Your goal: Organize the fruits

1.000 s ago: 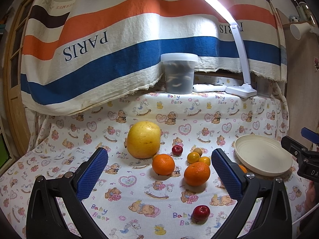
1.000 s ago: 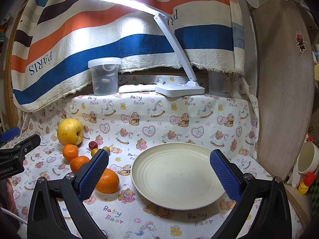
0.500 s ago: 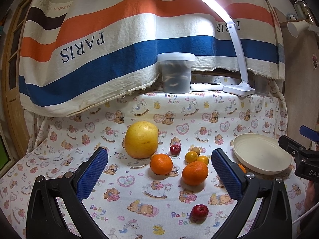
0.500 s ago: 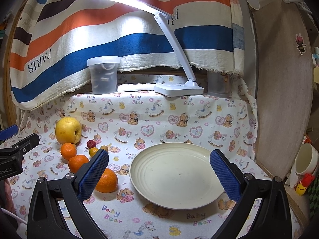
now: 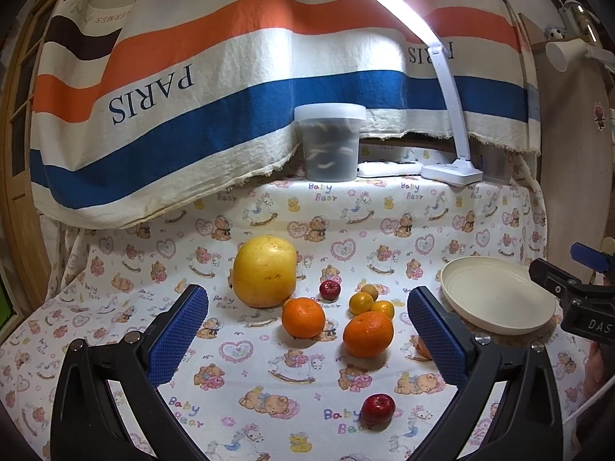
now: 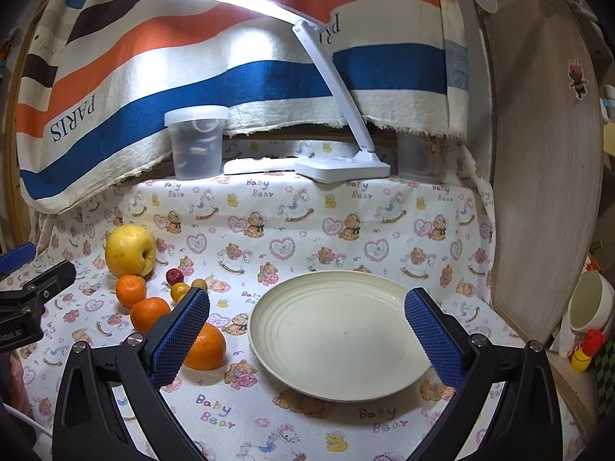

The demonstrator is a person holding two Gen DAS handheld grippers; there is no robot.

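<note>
A: Left wrist view first. How many fruits?

B: One big yellow fruit (image 5: 265,271), three oranges (one (image 5: 303,317), another (image 5: 368,333), and a third (image 5: 423,347) mostly hidden behind a claw finger), two small red fruits (image 5: 329,289) (image 5: 378,408), two small yellow ones (image 5: 361,302) and a tiny brownish one (image 5: 369,290). One cream plate (image 5: 496,299) sits at three o'clock from the pile, with nothing on it.

A: And the claws?

B: The left claw (image 5: 307,334) is spread wide, holding nothing, with the oranges between its fingers farther off. In the right wrist view the right claw (image 6: 305,336) is equally wide and holds nothing, hanging over the plate (image 6: 338,332).

A: What changed since a second ago?

B: The left camera has drawn back a little; the fruits sit lower in view and the near red one shows fully. The right view has barely shifted. No fruit has moved.

A: Surroundings?

B: A desk under a bear-print cloth (image 6: 307,230), a striped cloth (image 5: 230,96) reading PARIS hung behind, a lit white lamp (image 6: 338,165), and a lidded tub (image 5: 329,142) at twelve o'clock.
</note>
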